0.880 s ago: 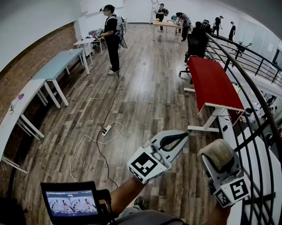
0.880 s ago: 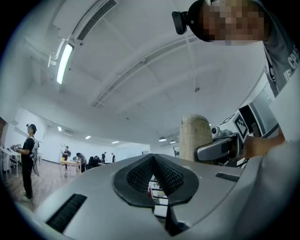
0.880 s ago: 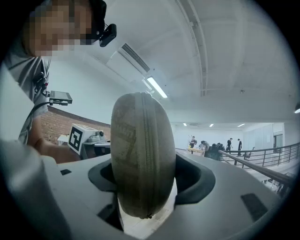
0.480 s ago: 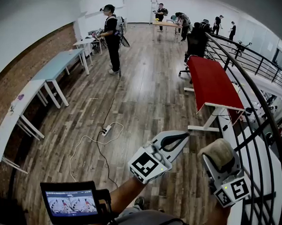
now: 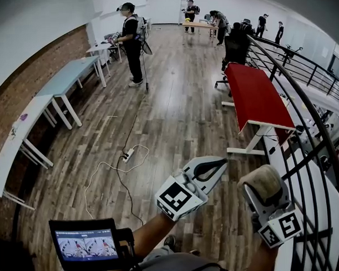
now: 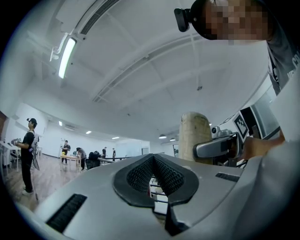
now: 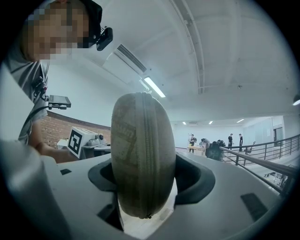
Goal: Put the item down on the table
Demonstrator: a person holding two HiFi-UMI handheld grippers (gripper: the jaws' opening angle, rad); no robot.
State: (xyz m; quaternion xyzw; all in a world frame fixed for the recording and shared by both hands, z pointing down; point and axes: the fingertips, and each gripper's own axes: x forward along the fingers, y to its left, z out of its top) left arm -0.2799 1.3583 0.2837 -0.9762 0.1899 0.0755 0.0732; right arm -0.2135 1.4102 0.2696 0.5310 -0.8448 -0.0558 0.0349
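While the case (image 7: 143, 154) sits pinched upright in my right gripper (image 5: 264, 196), up in the air, I judge this the carry step. Next I must reach the red table (image 5: 254, 98), well ahead, and lower it before releasing. My left gripper (image 6: 153, 165) is pressed together, empty. The case's underside is hidden; only 1 zip seam shows.

No legible txt or nos.
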